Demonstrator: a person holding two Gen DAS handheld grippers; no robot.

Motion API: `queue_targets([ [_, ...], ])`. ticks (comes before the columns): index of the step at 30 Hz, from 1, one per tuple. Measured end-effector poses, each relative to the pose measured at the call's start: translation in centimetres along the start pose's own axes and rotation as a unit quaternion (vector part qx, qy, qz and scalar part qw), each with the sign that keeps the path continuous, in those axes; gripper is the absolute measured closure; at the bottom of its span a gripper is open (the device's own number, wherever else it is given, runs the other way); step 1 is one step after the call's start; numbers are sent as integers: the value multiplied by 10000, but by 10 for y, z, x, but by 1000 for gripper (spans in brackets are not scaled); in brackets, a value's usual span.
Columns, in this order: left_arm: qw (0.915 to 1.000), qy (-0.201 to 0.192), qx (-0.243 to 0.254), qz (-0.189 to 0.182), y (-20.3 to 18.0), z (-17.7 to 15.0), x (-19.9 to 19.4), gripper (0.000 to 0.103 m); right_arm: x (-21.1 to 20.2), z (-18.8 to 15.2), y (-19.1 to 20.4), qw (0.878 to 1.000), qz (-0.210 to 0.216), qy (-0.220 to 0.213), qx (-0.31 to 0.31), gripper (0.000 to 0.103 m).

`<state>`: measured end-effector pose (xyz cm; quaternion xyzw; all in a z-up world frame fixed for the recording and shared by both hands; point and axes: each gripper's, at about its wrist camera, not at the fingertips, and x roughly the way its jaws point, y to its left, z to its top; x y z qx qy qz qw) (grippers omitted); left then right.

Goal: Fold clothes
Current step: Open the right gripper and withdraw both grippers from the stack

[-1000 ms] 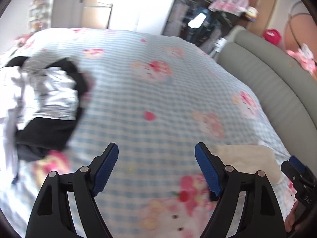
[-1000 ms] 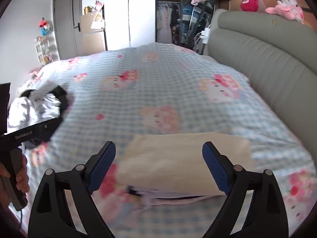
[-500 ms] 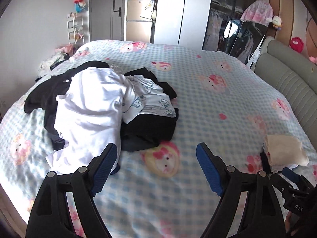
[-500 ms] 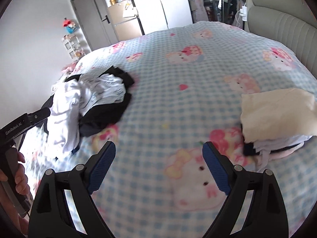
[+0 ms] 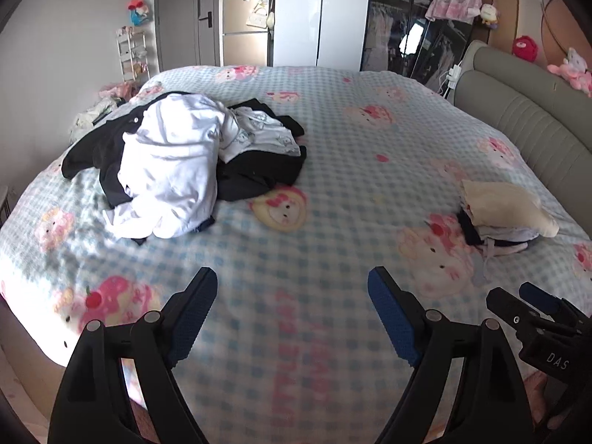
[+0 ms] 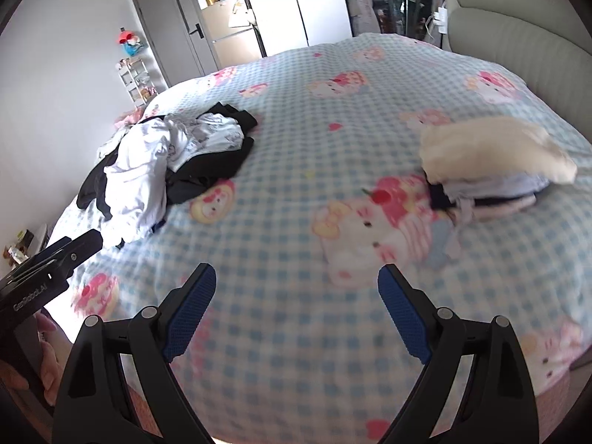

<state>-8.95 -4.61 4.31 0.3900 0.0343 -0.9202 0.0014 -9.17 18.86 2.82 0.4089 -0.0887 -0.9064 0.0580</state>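
Note:
A heap of unfolded clothes (image 5: pixel 192 155), white on top of black, lies on the left half of the bed (image 5: pixel 333 140). The same heap (image 6: pixel 166 162) shows in the right wrist view. A stack of folded clothes (image 5: pixel 503 214) with a cream piece on top rests at the right, near the headboard, and this folded stack (image 6: pixel 488 166) is also in the right wrist view. My left gripper (image 5: pixel 292 310) hangs open above the bed's near edge, holding nothing. My right gripper (image 6: pixel 296 307) is open too and holds nothing. Both are well short of either pile.
A grey padded headboard (image 5: pixel 525 111) runs along the right side with plush toys (image 5: pixel 569 70) on top. Wardrobes (image 5: pixel 407 18), a door (image 5: pixel 185 14) and a small shelf rack (image 5: pixel 131 51) stand beyond the bed. More clothes (image 5: pixel 100 107) lie past the bed's far left edge.
Both grippers have drawn back from the folded stack and away from the bed, so the whole bed and the unfolded heap have come into view. Both stayed open.

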Motion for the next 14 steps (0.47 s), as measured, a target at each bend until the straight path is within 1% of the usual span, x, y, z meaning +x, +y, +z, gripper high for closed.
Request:
queue_targets([
  [3,9997,247,-71,34,-7,-24,-2,16,-12,-22,-11,9999,24,136,59,12],
  [6,9992,362,-108,99,-9,-39,-8,16,-22,-44,-17,9994,2,313,115,12],
  [8,9992,346,-106,166,-9,-43,-11,16,-28,-57,-17,9993,-102,359,45,12],
  [11,9992,296,-91,236,-9,-43,-14,16,-32,-67,-17,9990,-222,379,-15,12],
  [14,9994,266,-71,192,-10,-40,-16,16,-35,-68,-16,9991,-180,371,16,12],
])
